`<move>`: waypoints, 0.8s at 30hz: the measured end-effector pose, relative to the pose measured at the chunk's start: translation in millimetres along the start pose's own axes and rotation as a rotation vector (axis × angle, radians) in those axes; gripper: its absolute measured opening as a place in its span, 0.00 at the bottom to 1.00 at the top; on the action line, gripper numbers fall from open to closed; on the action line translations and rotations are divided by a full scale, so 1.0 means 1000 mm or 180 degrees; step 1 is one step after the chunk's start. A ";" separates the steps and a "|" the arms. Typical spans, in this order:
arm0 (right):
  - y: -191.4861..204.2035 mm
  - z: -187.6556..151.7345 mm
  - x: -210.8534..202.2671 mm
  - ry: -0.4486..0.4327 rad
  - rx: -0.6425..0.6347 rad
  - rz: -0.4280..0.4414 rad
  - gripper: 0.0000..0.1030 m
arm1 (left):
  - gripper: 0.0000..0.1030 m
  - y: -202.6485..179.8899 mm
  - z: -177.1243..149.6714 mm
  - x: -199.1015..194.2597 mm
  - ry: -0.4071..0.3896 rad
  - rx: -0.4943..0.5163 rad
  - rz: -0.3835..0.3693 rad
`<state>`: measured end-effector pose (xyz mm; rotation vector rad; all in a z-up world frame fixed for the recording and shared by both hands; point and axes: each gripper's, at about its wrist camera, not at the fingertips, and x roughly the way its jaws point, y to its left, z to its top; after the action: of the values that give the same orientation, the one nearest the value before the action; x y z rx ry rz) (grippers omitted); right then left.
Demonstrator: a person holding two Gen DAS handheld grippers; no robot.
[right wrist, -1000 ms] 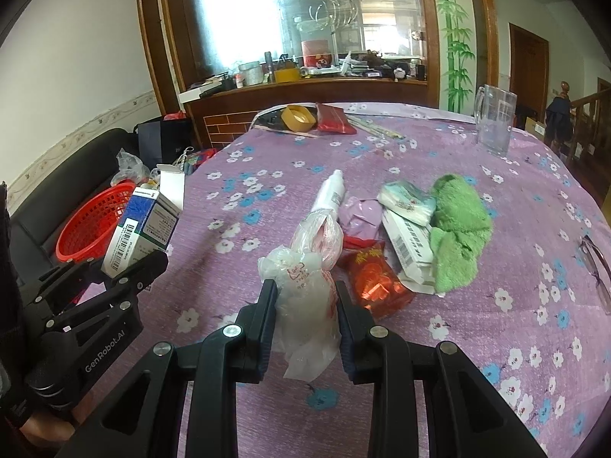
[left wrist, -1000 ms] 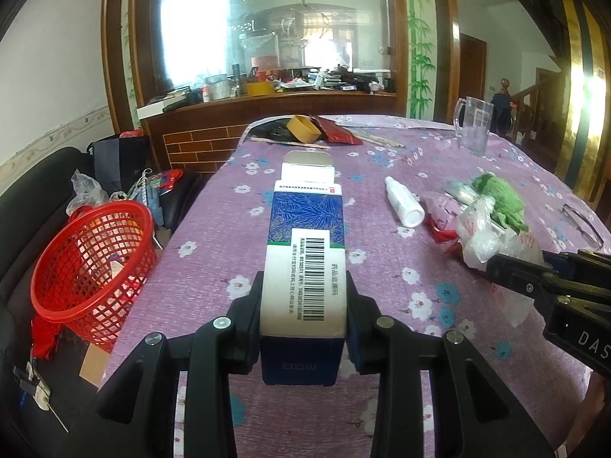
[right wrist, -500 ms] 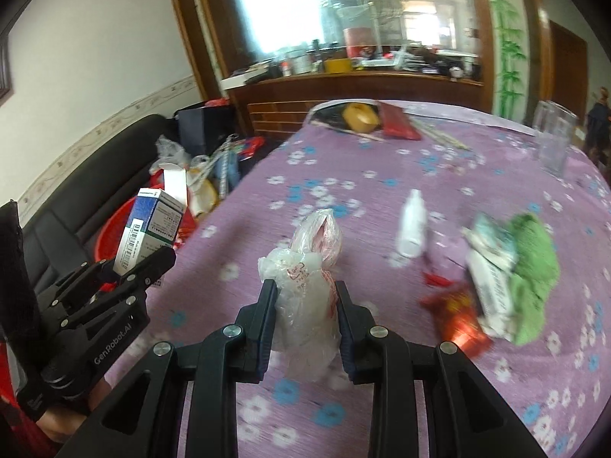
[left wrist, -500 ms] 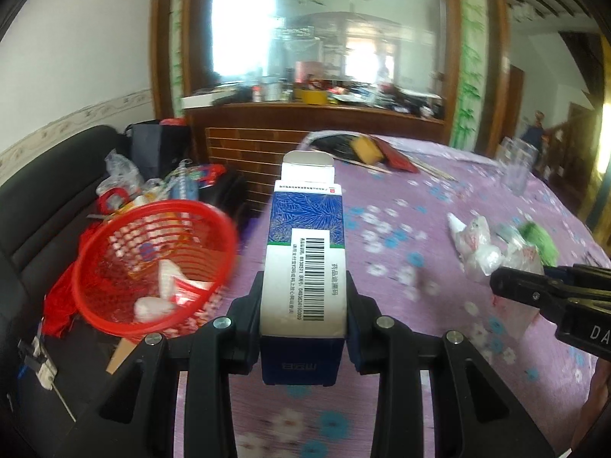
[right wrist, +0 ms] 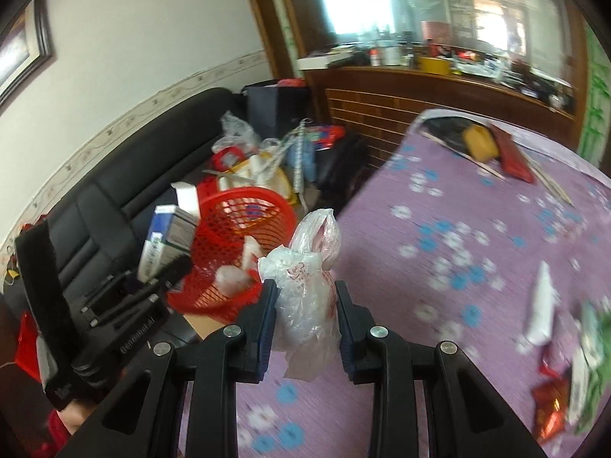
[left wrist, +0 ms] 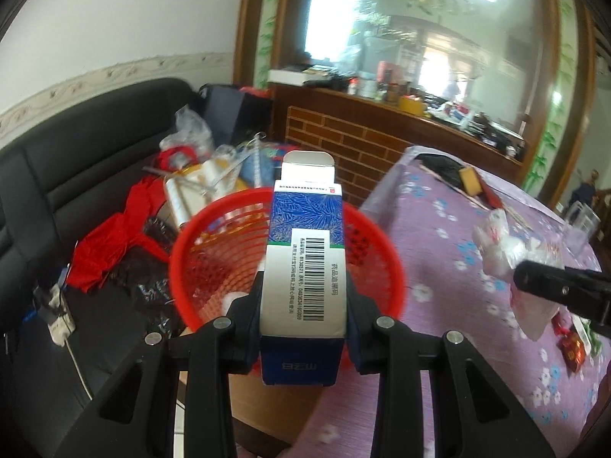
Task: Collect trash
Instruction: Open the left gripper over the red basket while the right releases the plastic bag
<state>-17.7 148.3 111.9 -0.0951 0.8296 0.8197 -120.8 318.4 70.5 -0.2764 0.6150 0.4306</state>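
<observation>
My left gripper (left wrist: 304, 307) is shut on a blue and white medicine box (left wrist: 305, 252) with a barcode, held over the red mesh basket (left wrist: 198, 244) beside the table. The basket holds several bits of trash. My right gripper (right wrist: 304, 305) is shut on a crumpled clear plastic bag (right wrist: 305, 286), over the purple flowered tablecloth (right wrist: 458, 252) near its left edge, just right of the basket (right wrist: 244, 236). The left gripper with the box (right wrist: 164, 240) shows at the left of the right wrist view.
On the table lie a white bottle (right wrist: 540, 305), a red wrapper (right wrist: 550, 408), green cloth and a yellow item (right wrist: 479, 141) at the far end. A black sofa (left wrist: 68, 175) with bags and clutter stands behind the basket. A wooden counter (left wrist: 374, 129) is beyond.
Both grippers have swung left from over the table toward the basket. The box is now over the basket; the bag has come to the table's left edge. Both grips are unchanged.
</observation>
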 end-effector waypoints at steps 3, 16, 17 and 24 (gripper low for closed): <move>0.013 0.016 0.022 0.0057 -0.0033 0.0091 0.32 | 0.33 0.015 0.004 0.012 0.0068 -0.0090 0.0021; 0.027 0.057 0.077 0.0098 0.0034 0.0355 0.56 | 0.56 0.033 0.017 0.020 -0.0001 -0.0174 0.0091; 0.023 0.055 0.071 0.0063 0.0048 0.0345 0.57 | 0.56 0.029 0.017 0.018 -0.0006 -0.0144 0.0087; -0.012 0.030 0.011 -0.0306 0.0071 -0.0110 0.85 | 0.60 -0.024 0.009 -0.002 -0.0083 0.0212 -0.0152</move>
<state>13.6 158.0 122.6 -0.0497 0.7444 0.7765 -106.9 300.4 81.8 -0.2211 0.5948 0.3665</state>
